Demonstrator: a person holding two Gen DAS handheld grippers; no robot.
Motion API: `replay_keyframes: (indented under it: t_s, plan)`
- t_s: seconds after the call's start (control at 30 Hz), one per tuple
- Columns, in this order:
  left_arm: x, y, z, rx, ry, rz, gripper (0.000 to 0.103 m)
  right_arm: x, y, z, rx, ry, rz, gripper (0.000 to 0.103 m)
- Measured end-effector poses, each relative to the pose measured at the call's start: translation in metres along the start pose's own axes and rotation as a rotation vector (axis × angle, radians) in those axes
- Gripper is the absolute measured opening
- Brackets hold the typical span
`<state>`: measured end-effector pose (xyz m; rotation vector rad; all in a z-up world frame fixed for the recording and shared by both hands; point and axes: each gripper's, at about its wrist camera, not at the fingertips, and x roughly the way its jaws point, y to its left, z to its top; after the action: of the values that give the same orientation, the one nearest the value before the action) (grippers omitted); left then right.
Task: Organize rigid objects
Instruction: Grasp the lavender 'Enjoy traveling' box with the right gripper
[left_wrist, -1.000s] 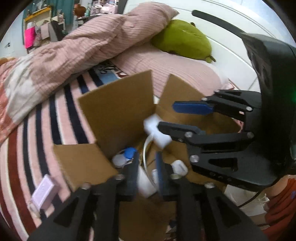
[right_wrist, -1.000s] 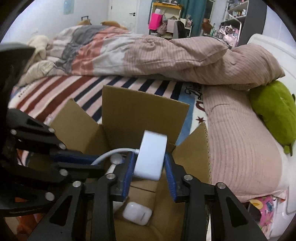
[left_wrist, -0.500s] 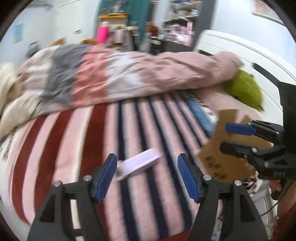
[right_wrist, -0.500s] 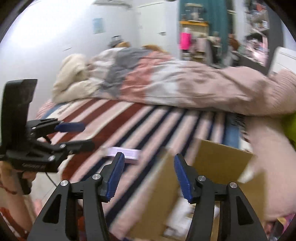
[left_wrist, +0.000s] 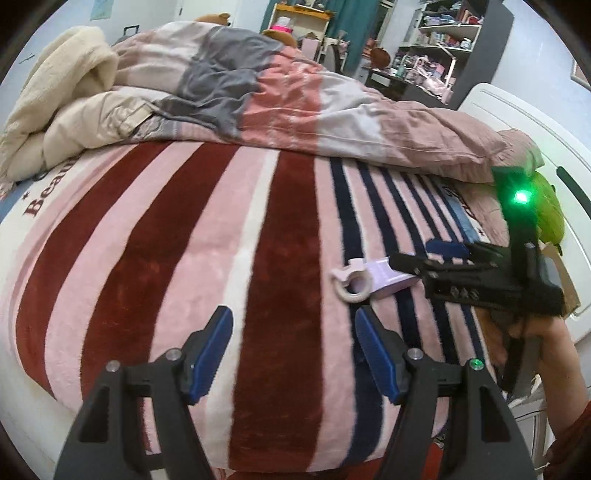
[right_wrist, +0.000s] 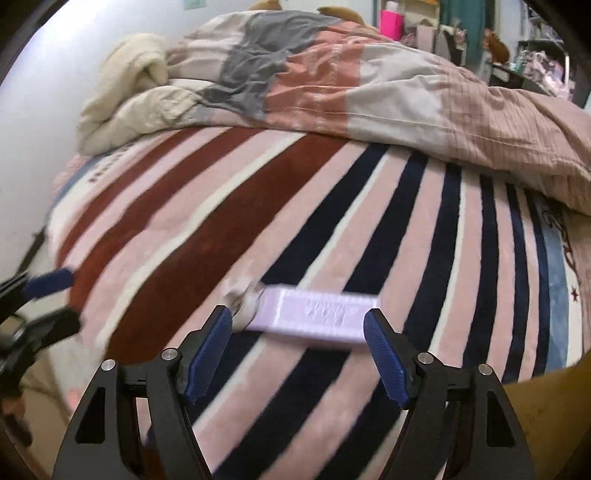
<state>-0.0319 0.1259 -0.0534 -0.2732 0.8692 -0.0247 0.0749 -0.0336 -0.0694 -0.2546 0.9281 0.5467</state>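
A flat lilac box (right_wrist: 314, 314) with a pale ring strap (right_wrist: 245, 299) at its left end lies on the striped blanket. My right gripper (right_wrist: 299, 332) is open, its blue pads on either side of the box, close in front of it. In the left wrist view the same box (left_wrist: 384, 275) and ring (left_wrist: 351, 284) lie right of centre, with the right gripper (left_wrist: 417, 258) reaching it from the right. My left gripper (left_wrist: 293, 339) is open and empty above the blanket, left of the box.
A bunched quilt (left_wrist: 258, 92) and a cream blanket (left_wrist: 55, 110) lie across the far side of the bed. A cardboard box edge (right_wrist: 546, 417) shows at lower right. A green plush (left_wrist: 550, 210) and white headboard (left_wrist: 517, 122) are at the right.
Both grippers have left the cardboard box and opened; the right one let go of the white charger there. Both swung left over the blanket, and the right gripper now straddles the lilac box.
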Motion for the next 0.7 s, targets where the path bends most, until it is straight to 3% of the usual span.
replay_keyframes:
  t_s: [0.2,0.27,0.3,0.37,0.53,0.6,0.7]
  plan:
    - [0.002,0.007,-0.001,-0.024,-0.007,-0.02,0.066,0.05,-0.028,0.025,-0.025,-0.008,0.003,0.077]
    - [0.001,0.006,-0.001,-0.02,-0.009,-0.021,0.066,0.058,-0.04,0.024,0.036,0.052,0.1,0.077]
    - [0.001,0.006,-0.001,-0.021,-0.01,-0.021,0.066,0.057,-0.049,0.018,0.097,0.077,0.204,0.077]
    - [0.001,0.004,-0.001,-0.024,-0.009,-0.025,0.066,0.048,-0.058,0.003,0.148,0.087,0.315,0.077]
    - [-0.004,-0.008,0.0,0.002,-0.015,-0.041,0.066,0.028,-0.052,-0.034,0.113,0.172,0.401,0.077]
    - [-0.006,-0.012,-0.001,0.006,-0.015,-0.04,0.066,0.021,-0.042,-0.041,0.057,0.168,0.399,0.077]
    - [-0.007,-0.014,-0.002,0.014,-0.009,-0.028,0.066,0.017,-0.028,-0.044,-0.005,0.123,0.284,0.077]
